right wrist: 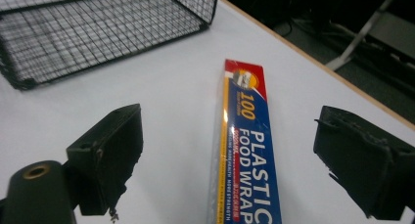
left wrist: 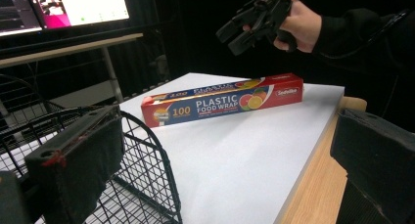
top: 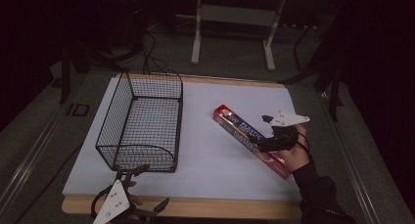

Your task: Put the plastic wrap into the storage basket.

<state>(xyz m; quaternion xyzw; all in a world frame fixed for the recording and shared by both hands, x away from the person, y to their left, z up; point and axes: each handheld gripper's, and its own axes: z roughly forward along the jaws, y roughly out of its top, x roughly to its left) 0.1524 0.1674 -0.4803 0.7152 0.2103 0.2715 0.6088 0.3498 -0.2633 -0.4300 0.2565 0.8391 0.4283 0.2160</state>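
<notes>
The plastic food wrap box (top: 252,140) lies flat on the white table top (top: 205,136), well to the right of the wire basket (top: 142,121). The right gripper (right wrist: 230,155) hovers over it, jaws wide and straddling the box without touching. Closing off-centre could make the long box pivot or slide away. The left gripper (left wrist: 220,165) waits beside the basket's near rim, jaws wide and empty.
</notes>
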